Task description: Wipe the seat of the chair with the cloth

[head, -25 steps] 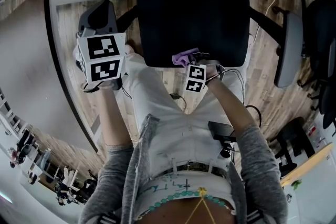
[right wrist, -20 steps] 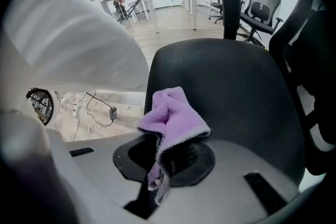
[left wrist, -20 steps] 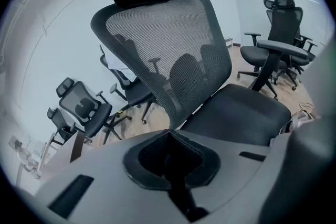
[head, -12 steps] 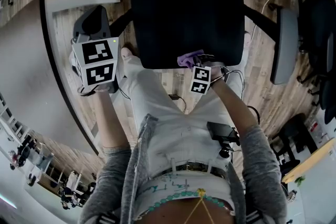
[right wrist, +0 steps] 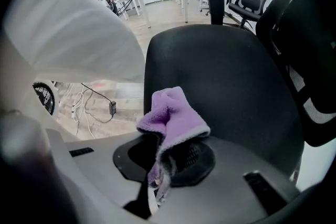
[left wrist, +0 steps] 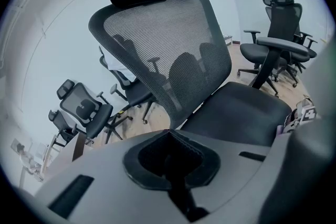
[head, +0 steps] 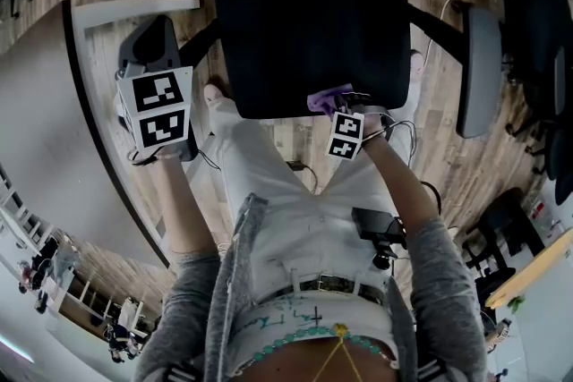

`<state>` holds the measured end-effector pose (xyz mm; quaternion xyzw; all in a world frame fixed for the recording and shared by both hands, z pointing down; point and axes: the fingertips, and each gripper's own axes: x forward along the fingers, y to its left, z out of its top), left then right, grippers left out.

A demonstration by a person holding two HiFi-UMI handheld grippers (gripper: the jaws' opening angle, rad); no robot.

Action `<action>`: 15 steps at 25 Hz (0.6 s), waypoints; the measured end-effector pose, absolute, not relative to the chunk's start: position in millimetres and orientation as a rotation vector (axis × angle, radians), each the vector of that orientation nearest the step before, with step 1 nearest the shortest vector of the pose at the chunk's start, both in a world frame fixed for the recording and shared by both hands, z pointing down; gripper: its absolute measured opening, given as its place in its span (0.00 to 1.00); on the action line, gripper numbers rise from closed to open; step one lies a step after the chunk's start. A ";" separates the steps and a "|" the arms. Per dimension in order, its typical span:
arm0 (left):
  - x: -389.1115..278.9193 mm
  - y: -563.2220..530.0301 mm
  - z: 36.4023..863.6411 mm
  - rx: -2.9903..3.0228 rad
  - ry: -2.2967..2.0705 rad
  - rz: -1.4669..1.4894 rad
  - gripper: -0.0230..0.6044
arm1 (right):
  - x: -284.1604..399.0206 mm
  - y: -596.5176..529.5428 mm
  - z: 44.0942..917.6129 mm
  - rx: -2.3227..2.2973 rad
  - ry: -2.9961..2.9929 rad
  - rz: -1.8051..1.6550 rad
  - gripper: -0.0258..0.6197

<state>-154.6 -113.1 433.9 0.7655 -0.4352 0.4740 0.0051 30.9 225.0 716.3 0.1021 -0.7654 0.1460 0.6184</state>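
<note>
The black office chair's seat fills the top middle of the head view. My right gripper is at the seat's front edge, shut on a purple fleece cloth. In the right gripper view the cloth bunches up out of the gripper and lies against the seat. My left gripper is held off the seat's left side, over the floor. Seen in the left gripper view, that gripper is shut with nothing in it and faces the mesh backrest and the seat.
A white desk curves along the left. A padded armrest stands right of the seat, with more black chairs beyond. The person's white trousers are just before the seat. Cables lie on the wooden floor.
The right gripper has slid the cloth a little to the right along the seat's front edge. The left gripper has kept its place beside the seat.
</note>
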 end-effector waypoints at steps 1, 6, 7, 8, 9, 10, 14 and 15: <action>-154.4 -112.9 433.7 2.397 -1.362 1.486 0.04 | 35.1 226.0 716.0 0.239 -1.755 0.338 0.11; -153.7 -110.7 434.6 2.391 -1.369 1.516 0.04 | 54.1 231.4 716.1 0.262 -1.730 0.360 0.11; -153.2 -110.6 434.8 2.390 -1.371 1.524 0.04 | 56.9 231.9 715.9 0.265 -1.726 0.362 0.11; -152.7 -110.8 434.9 2.390 -1.371 1.531 0.04 | 59.3 231.9 715.6 0.268 -1.723 0.364 0.11; -152.3 -111.3 434.9 2.390 -1.371 1.536 0.04 | 61.3 231.7 715.3 0.272 -1.721 0.364 0.11; -152.1 -111.8 435.1 2.391 -1.370 1.538 0.04 | 63.3 231.6 715.1 0.274 -1.718 0.364 0.11; -152.7 -111.6 435.0 2.391 -1.364 1.532 0.04 | 73.4 233.2 713.9 0.285 -1.706 0.378 0.11; -153.0 -111.8 434.7 2.391 -1.364 1.530 0.04 | 76.2 233.0 713.5 0.289 -1.702 0.381 0.11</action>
